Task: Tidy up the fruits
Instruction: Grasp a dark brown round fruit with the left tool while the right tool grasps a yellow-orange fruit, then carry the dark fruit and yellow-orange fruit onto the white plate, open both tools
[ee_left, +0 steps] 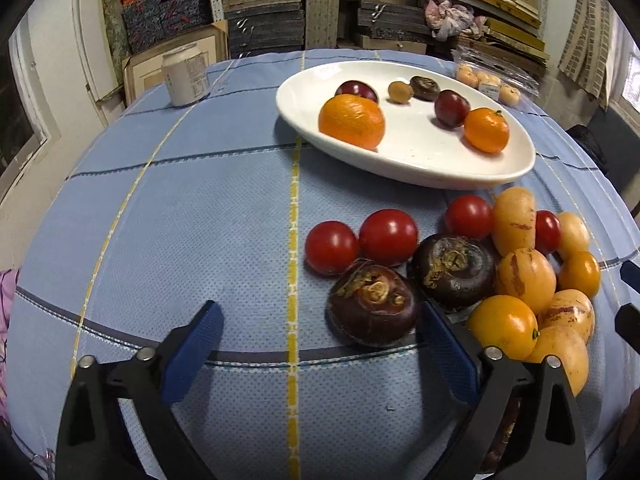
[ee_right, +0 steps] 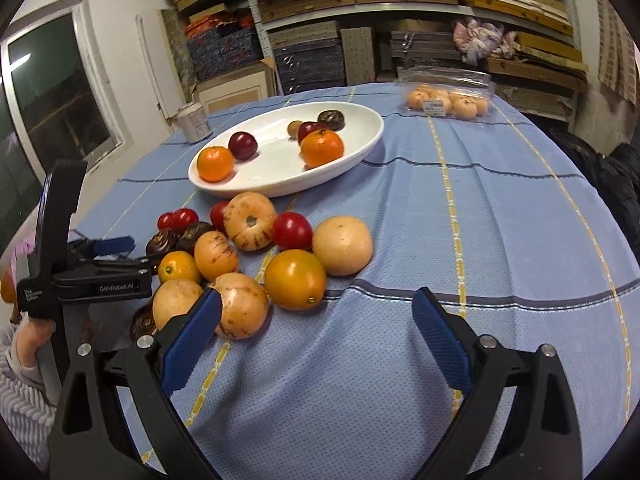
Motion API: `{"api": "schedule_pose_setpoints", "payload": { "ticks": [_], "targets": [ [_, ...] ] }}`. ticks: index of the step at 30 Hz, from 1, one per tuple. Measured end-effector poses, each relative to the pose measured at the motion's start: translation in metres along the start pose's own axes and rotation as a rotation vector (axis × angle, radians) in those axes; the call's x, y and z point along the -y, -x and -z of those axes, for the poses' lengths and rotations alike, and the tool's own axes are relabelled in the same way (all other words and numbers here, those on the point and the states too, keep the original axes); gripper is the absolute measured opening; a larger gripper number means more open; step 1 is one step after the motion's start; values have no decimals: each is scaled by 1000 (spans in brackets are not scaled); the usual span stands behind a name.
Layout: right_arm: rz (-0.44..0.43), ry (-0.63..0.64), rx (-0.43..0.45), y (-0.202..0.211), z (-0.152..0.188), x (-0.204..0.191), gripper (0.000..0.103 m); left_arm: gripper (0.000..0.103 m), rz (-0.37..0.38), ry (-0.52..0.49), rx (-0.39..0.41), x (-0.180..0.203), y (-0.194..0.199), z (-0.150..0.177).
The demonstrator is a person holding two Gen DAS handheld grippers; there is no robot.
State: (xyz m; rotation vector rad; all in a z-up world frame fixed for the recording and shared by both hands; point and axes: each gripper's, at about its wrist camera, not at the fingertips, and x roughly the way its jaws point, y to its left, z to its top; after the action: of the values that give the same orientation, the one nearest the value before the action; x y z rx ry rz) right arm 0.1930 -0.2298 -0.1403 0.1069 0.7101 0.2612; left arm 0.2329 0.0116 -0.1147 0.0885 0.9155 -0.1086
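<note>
A loose fruit pile (ee_right: pixel 256 256) is lying on the blue tabletop (ee_right: pixel 440 240), just in front of a white plate (ee_left: pixel 404 160) on which two oranges, two plums and two small fruits are being kept. A can (ee_left: pixel 185 74) and a clear fruit pack (ee_right: pixel 446 94) are standing farther back. The left hand-held gripper (ee_left: pixel 320 344) is being held wide, its right pad touching a dark water chestnut (ee_left: pixel 372 304) lying between the jaws. The right hand-held gripper (ee_right: pixel 318 326) is spread wide and empty, its left finger beside a tan fruit (ee_right: pixel 242 306).
</note>
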Motion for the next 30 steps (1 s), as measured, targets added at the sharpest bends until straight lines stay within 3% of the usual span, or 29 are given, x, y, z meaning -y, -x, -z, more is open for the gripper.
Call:
{"api": "schedule_pose_setpoints", "payload": {
  "ticks": [3,6,9,13,25,28,30],
  "targets": [
    [4,20,-10,-2,1,-4,91,72,27,-13,19,4,3,0],
    [12,13,-29,-5,1,-3,83,43,59,-37,36,11,7,0],
    [12,-2,-55,-12,1,1,74,43,75,-48,38,15,6,1],
    [16,-6,-53,-15,-2,1,73,43,127,-41,39,16,9,3],
    [16,-49,-91,-36,-15,9,68,43,92,-80,99,25,23,7],
    [12,-42,-111,-42,-17,7,55,43,97,-74,96,24,22,7],
    [-6,-25,-113,-45,-17,3,38,43,100,-70,92,23,21,7]
  ]
}}
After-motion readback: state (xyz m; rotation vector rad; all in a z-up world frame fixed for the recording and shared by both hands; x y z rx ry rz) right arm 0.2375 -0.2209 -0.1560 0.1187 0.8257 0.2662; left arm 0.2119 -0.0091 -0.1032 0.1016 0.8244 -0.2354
